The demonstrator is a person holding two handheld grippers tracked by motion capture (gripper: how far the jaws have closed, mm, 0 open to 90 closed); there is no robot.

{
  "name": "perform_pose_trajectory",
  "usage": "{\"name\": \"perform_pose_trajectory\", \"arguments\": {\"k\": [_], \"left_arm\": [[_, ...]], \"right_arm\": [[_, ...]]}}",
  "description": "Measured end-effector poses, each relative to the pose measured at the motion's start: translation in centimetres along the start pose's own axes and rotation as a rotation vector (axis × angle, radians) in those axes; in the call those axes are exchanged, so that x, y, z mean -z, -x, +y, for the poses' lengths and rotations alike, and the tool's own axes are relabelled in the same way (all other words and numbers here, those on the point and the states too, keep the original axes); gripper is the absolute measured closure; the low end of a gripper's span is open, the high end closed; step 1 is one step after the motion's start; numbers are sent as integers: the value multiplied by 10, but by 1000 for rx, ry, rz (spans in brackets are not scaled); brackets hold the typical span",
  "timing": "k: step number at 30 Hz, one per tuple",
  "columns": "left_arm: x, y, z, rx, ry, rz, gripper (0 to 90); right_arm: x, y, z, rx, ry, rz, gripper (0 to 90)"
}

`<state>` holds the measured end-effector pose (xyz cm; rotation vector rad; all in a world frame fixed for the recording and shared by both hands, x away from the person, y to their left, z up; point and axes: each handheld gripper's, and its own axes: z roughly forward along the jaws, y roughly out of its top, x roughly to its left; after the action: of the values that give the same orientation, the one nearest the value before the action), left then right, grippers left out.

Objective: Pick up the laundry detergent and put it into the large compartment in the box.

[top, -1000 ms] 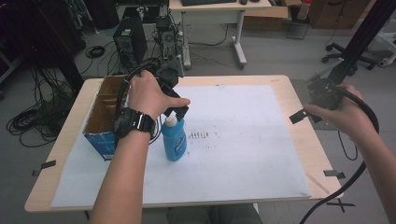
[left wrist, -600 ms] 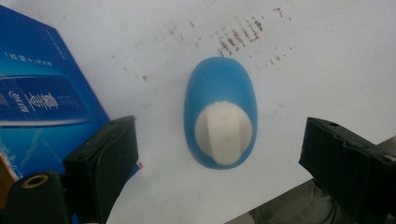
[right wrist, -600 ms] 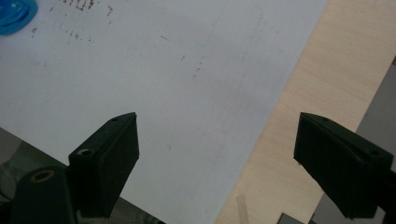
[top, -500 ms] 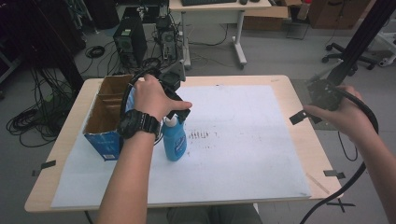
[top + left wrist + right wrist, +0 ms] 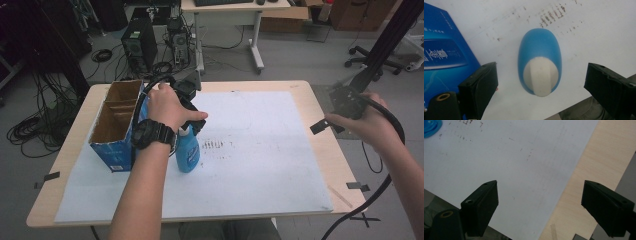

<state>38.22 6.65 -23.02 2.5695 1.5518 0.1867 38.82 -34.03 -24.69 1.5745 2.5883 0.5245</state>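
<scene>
**Left gripper (image 5: 541, 82) hovering over bottle**

Jaws are standing spread, clear of the blue bottle (image 5: 539, 65) with its white cap, upright on the white sheet (image 5: 260, 150) beside the blue box (image 5: 441, 57), whose pale writing is too blurred to read. Right gripper (image 5: 540, 202) is gaping wide over the table's (image 5: 584, 182) edge.

Left gripper (image 5: 541, 87) and right gripper (image 5: 540, 206) point downward, jaws spread wide.

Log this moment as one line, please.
left gripper: open, above blue bottle, jaws either side, not touching | bottle: upright beside blue box | right gripper: open, idle at table edge
</scene>
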Motion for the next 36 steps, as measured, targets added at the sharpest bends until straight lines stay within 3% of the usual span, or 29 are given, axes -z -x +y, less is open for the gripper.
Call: {"name": "perform_pose_trajectory", "arguments": {"k": [36], "left_arm": [[-29, 5, 3, -11, -60, 20, 118]], "right_arm": [[-8, 4, -5, -10, -6, 7, 140]]}}
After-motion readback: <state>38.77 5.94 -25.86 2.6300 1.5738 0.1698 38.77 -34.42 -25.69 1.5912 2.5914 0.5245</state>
